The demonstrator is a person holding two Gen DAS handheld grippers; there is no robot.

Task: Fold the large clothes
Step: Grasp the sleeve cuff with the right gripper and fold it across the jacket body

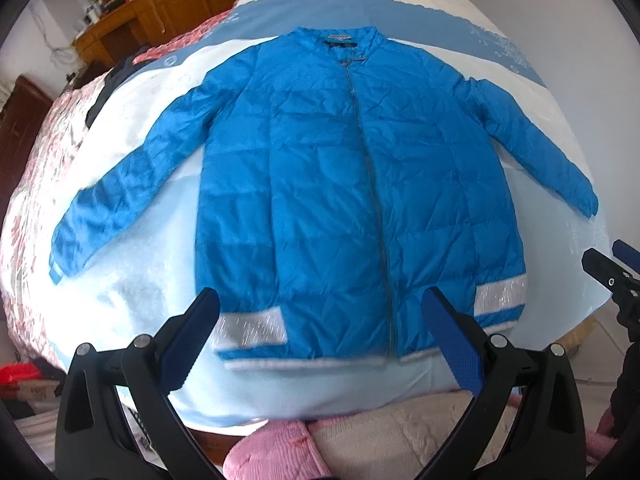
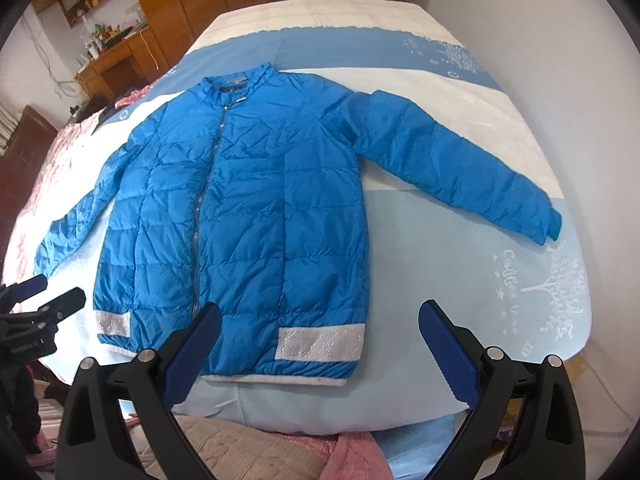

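A bright blue quilted jacket lies flat and face up on the bed, zipper closed, both sleeves spread outward. Silver-white bands cross its hem at both corners. My left gripper hovers open above the hem, its blue-padded fingers wide apart and holding nothing. My right gripper is also open and empty, above the jacket's right hem corner near the silver band. Each gripper shows at the edge of the other's view: the right gripper and the left gripper.
The bed carries a blue-and-white blanket with a pink floral quilt on its left side. Pink and beige folded cloths lie at the near edge. A wooden desk and wardrobe stand at the back left; a white wall is on the right.
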